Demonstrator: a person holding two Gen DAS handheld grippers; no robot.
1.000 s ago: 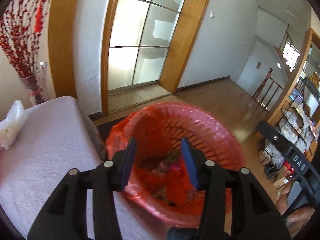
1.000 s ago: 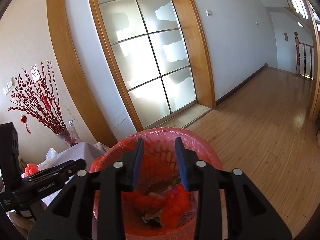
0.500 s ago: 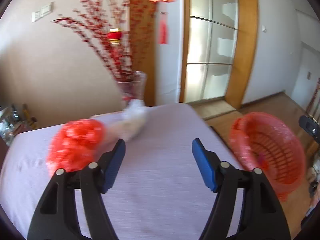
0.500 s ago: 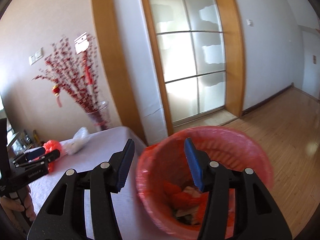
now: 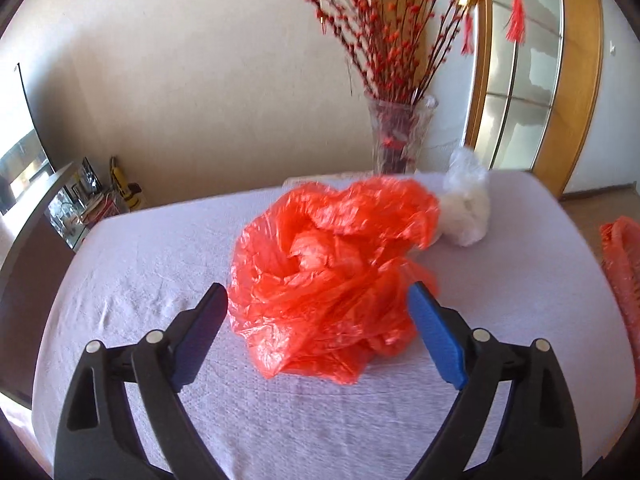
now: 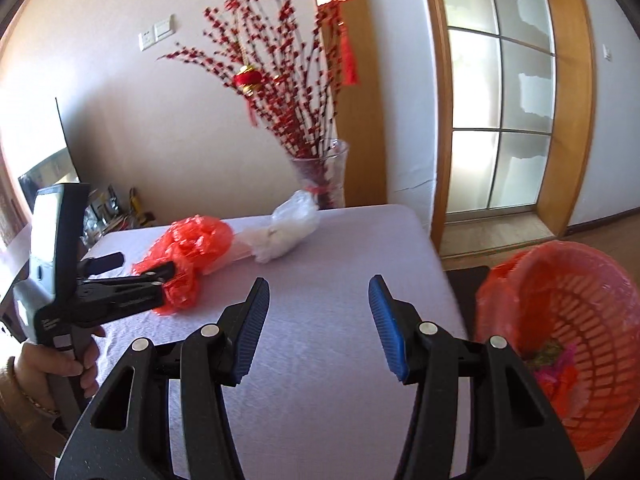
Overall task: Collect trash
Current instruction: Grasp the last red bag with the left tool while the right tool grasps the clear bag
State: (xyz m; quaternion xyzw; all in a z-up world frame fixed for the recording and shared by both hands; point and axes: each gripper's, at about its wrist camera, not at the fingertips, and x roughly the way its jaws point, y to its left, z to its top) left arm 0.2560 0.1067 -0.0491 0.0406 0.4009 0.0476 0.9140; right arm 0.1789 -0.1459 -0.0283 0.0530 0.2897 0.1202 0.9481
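Observation:
A crumpled red plastic bag (image 5: 332,272) lies on the table with the pale cloth (image 5: 140,264). My left gripper (image 5: 318,304) is open, its fingers on either side of the bag's near part, not closed on it. A crumpled white plastic bag (image 5: 466,204) lies just behind it. In the right wrist view the red bag (image 6: 188,252), the white bag (image 6: 288,232) and the left gripper (image 6: 144,276) show at the left. My right gripper (image 6: 318,292) is open and empty above the table. The red basket (image 6: 568,320) lined with a red bag holds trash beside the table's right edge.
A glass vase (image 5: 400,136) with red berry branches stands behind the table's far edge, also in the right wrist view (image 6: 324,176). A frosted glass door (image 6: 500,120) in a wooden frame is at the right. A dark cabinet (image 5: 28,216) stands left of the table.
Both grippers have swung left from over the red basket to the table. Both have opened wider. The left gripper has come up to the red bag.

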